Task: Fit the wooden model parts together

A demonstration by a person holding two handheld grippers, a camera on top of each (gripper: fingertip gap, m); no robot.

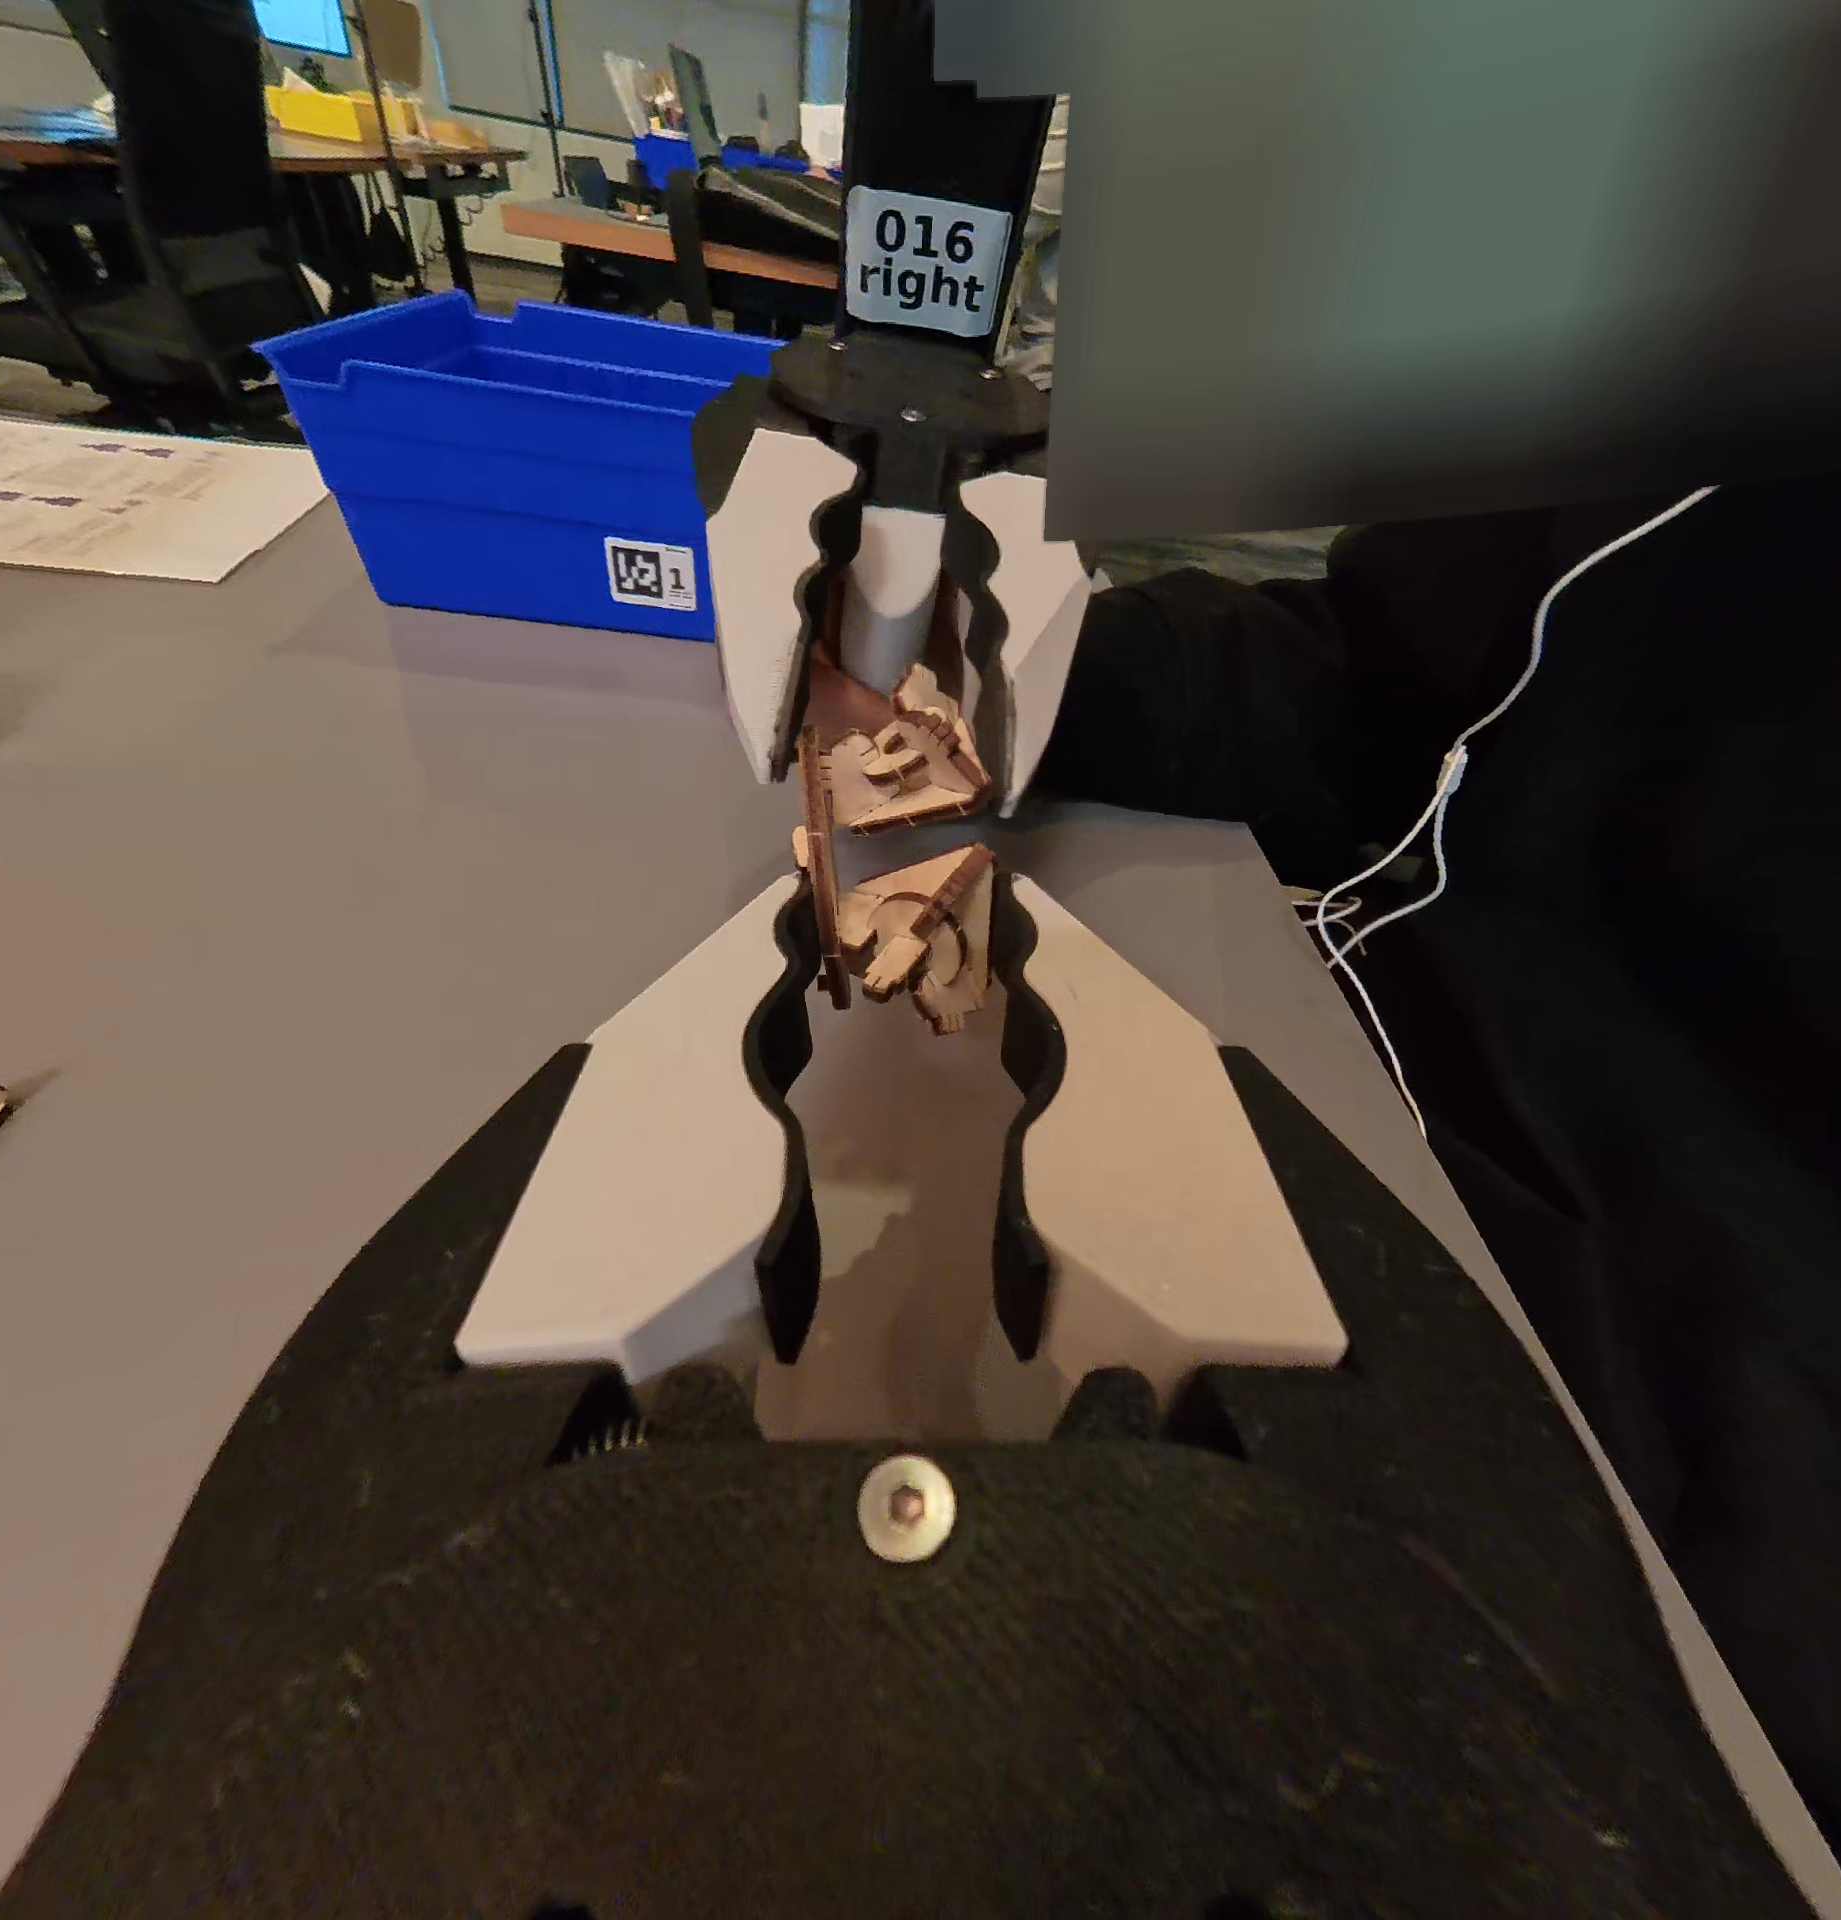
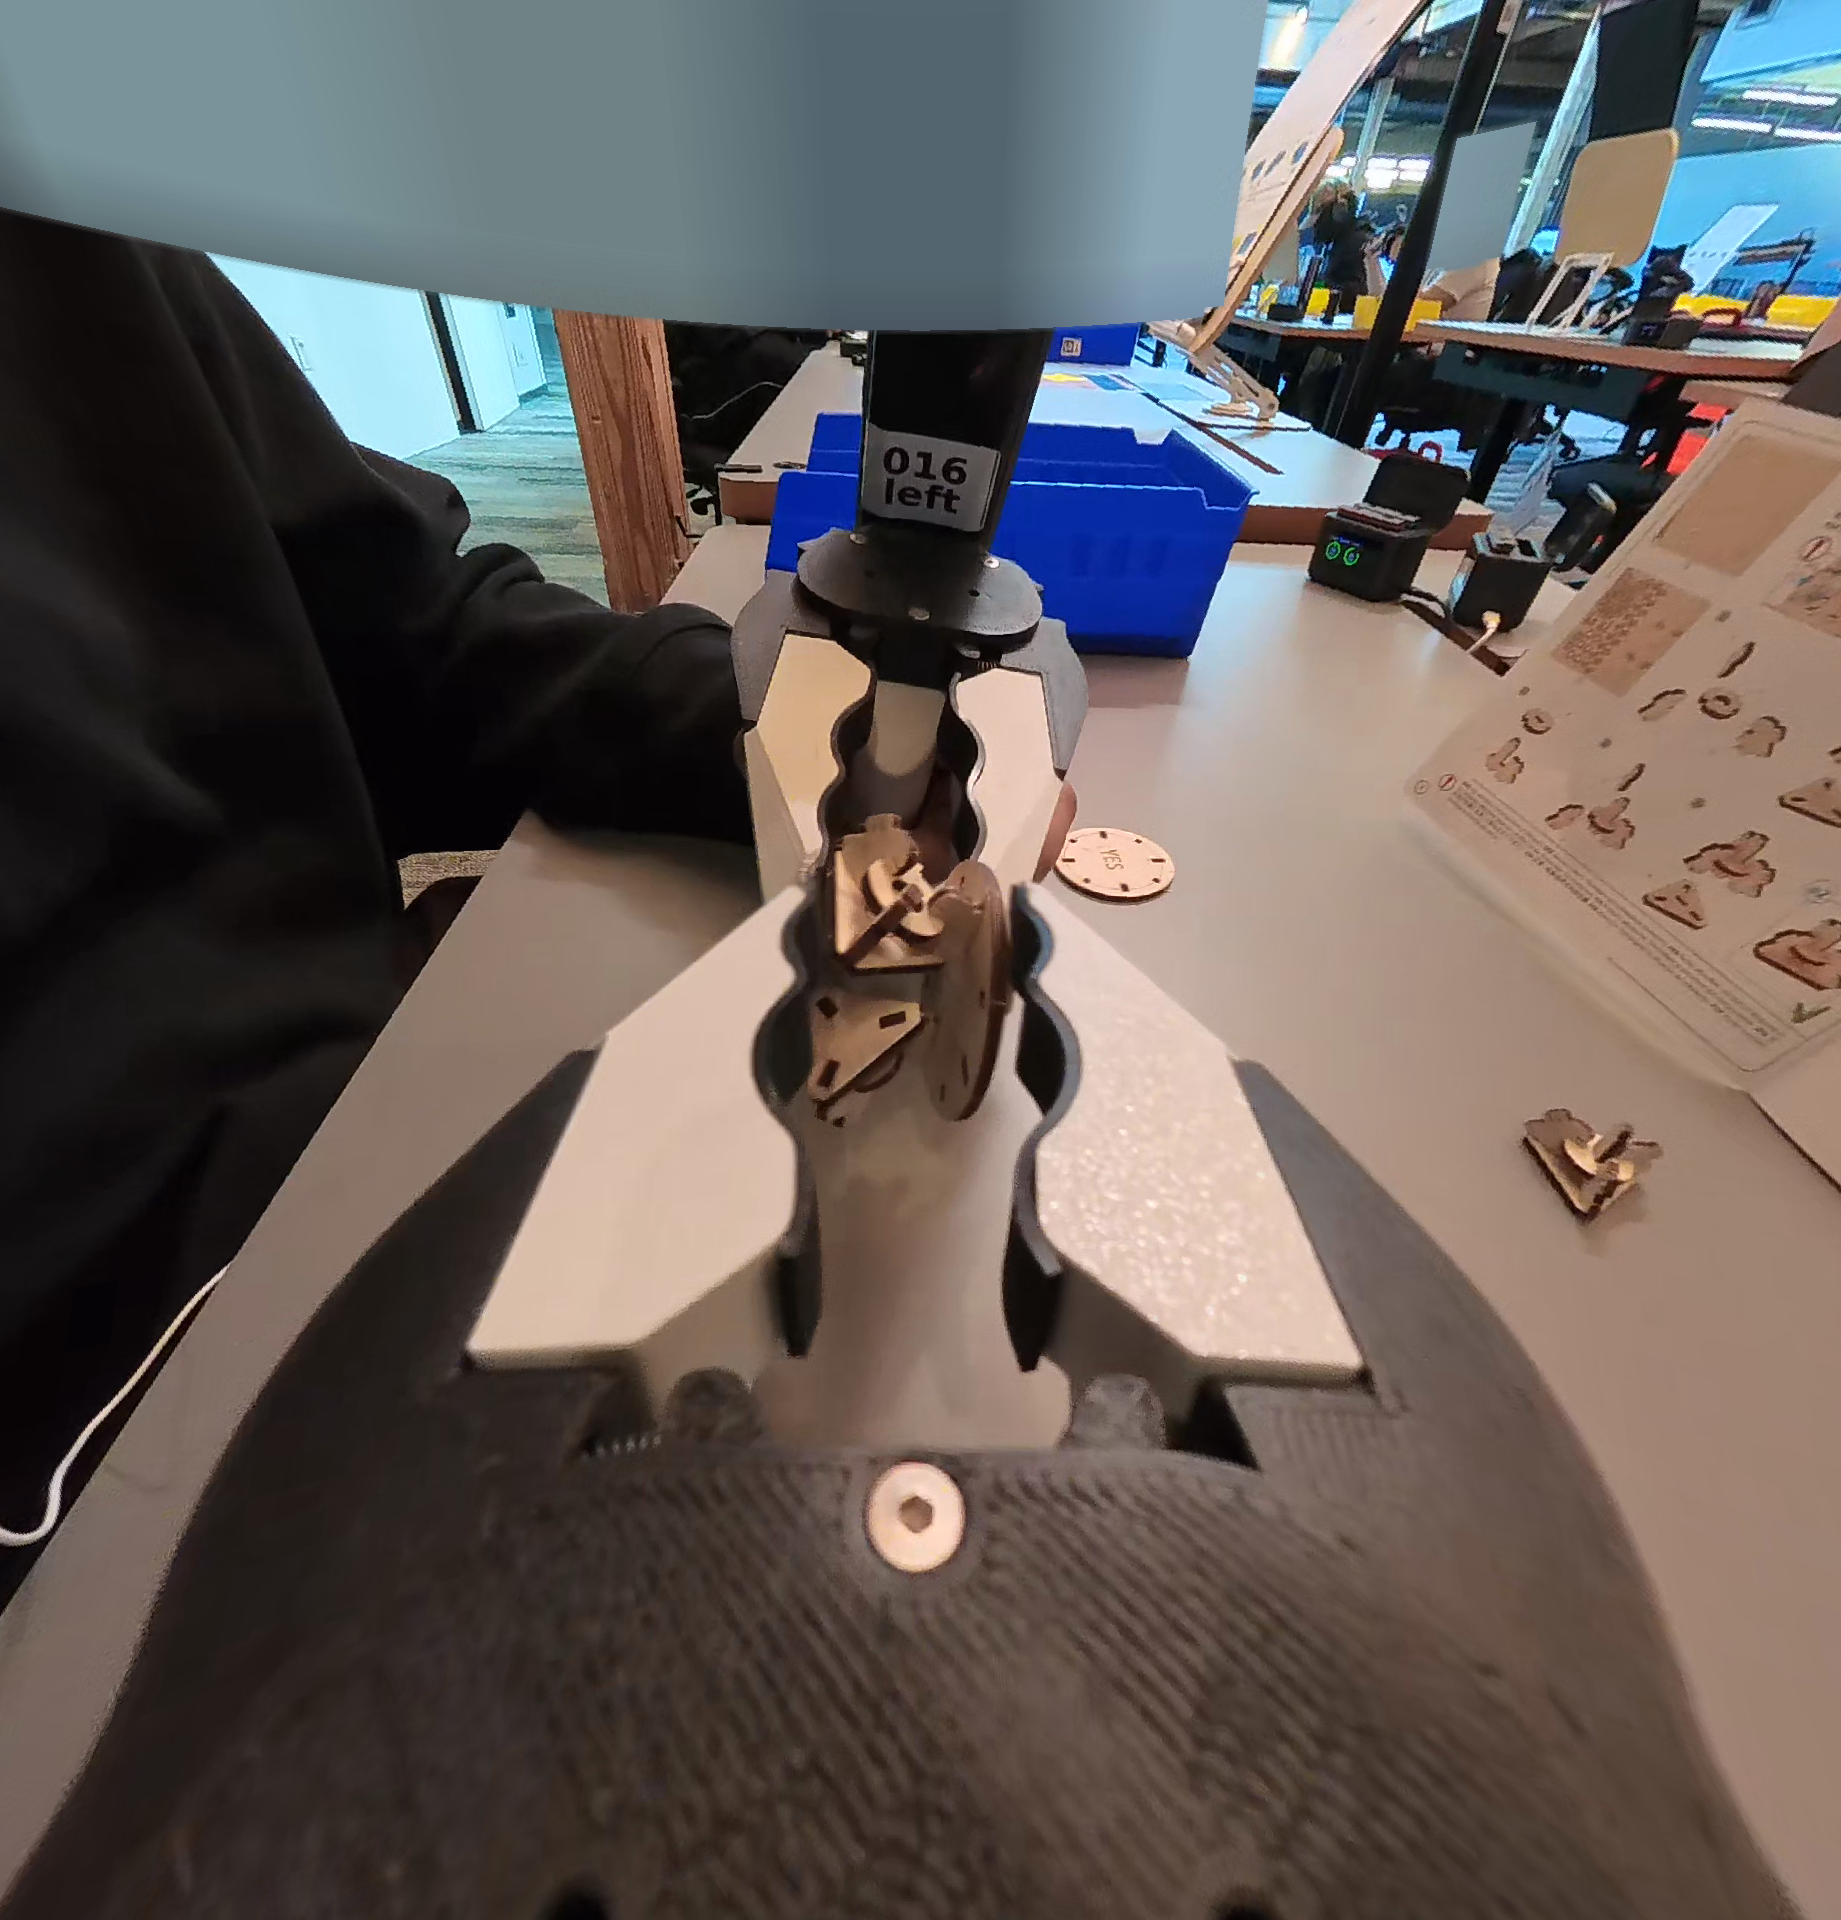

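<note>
A small wooden assembly is held above the grey table [image 1: 272,831] between the two grippers, which meet tip to tip. It is a round disc [image 1: 814,831] on edge with two triangular pieces carrying hand shapes. My left gripper [image 1: 905,894] is shut on the disc and the nearer triangular piece [image 1: 916,935]. My right gripper [image 1: 885,790] comes from the opposite side and is shut on the disc and the other triangular piece [image 1: 900,774]. In the right wrist view the disc [image 2: 968,987] lies against the right gripper's [image 2: 911,904] right-hand pad, with its triangular piece [image 2: 859,1039] beside the disc. The left gripper [image 2: 900,873] faces it.
A blue bin [image 1: 500,468] stands at the back of the table. An instruction sheet [image 2: 1674,779] lies to the right, with a loose wooden disc [image 2: 1113,862] and a small wooden triangular assembly [image 2: 1586,1153] near it. Black charger boxes [image 2: 1373,540] sit behind. A person's dark sleeve [image 1: 1311,675] and a white cable [image 1: 1415,831] are at the table's edge. My two grippers' fingertips are within a few centimetres of each other.
</note>
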